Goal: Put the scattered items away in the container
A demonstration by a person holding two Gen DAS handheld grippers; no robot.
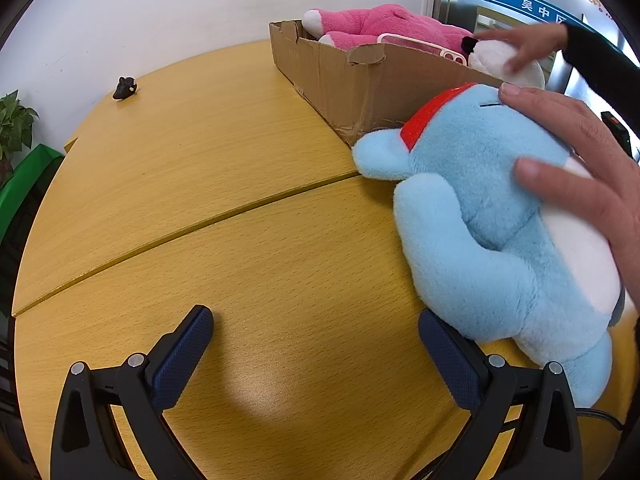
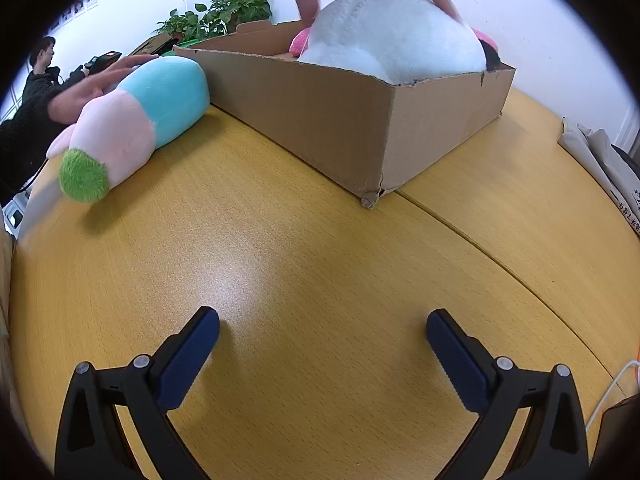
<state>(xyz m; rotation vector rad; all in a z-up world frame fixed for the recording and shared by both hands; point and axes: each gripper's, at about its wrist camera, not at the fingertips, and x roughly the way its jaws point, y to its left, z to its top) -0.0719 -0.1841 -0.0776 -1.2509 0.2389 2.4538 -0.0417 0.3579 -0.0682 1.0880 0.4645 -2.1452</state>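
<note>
Left tongs (image 1: 316,330) and right tongs (image 2: 323,330) both spread wide, nothing between them, low over the bench (image 1: 240,220); blue plush (image 1: 492,216) lies on bench just beside the cardboard box (image 1: 384,92), a bare hand (image 1: 580,160) on it; pink plush (image 1: 384,26) and white plush (image 2: 396,40) already in box, another hand (image 1: 528,42) on the white one.

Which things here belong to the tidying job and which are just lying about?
Job:
- blue plush toy, on the table
- cardboard box
- pink plush, in the box
- white plush, in the box

Lying about:
- small dark object
- potted plants
</note>
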